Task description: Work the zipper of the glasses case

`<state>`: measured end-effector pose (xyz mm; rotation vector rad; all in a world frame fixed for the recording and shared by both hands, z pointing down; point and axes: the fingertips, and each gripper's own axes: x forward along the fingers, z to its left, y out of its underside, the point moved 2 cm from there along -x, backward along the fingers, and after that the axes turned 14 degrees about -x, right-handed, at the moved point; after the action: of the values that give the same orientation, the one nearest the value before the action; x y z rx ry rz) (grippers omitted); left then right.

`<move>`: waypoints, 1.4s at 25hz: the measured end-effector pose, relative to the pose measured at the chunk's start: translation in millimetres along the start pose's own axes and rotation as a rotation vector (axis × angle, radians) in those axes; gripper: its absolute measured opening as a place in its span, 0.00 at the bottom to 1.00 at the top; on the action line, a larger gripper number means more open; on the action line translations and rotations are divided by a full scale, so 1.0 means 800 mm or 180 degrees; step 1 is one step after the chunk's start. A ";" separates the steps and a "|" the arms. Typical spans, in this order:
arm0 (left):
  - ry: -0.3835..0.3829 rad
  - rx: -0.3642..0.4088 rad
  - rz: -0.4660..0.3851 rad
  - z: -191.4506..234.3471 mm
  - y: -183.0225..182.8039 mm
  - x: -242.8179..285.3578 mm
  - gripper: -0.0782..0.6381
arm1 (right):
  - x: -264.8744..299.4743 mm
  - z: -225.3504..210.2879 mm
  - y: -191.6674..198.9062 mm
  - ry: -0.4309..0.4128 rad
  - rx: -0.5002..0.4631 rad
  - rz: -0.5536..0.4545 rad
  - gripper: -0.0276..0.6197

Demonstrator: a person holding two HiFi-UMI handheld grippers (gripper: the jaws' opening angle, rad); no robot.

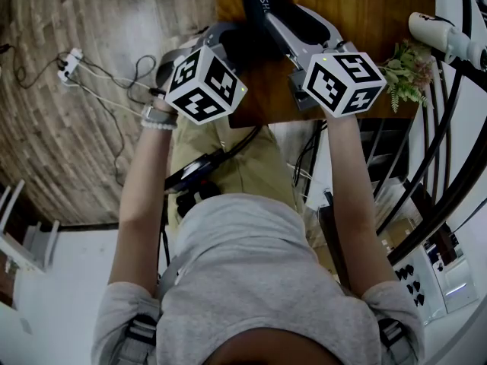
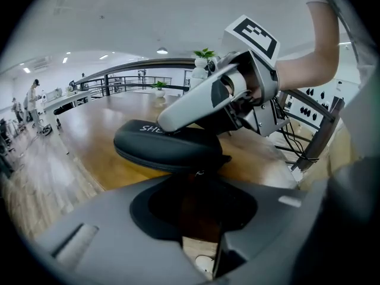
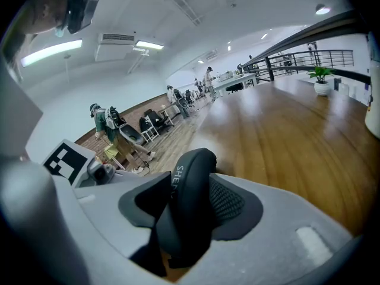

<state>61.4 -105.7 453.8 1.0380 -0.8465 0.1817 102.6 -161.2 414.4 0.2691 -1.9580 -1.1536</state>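
Right gripper (image 3: 189,218) clamps glasses case (image 3: 193,171), long axis pointing away.

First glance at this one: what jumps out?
The black glasses case lies on the wooden table, clamped by the right gripper. The left gripper sits at the case's near end, fingers apart, the small zipper pull just ahead of them. In the head view the black-and-white marker cubes stand out over the table edge.

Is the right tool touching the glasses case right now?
Touching. In the right gripper view, the right tool clamps the black glasses case between its pads, no gap showing.
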 end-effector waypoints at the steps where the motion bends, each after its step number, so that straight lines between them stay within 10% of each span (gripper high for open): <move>1: 0.0007 -0.0011 -0.0005 0.000 0.000 0.000 0.28 | 0.000 0.000 0.000 0.0001 0.0000 -0.0001 0.36; 35: -0.0022 0.0095 0.0052 -0.013 0.005 -0.002 0.20 | 0.000 0.000 0.001 0.0005 -0.0005 -0.0023 0.36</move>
<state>63.7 -94.3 453.1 1.0605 -0.8608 0.2052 102.8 -160.7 414.7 0.2763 -1.9560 -1.1591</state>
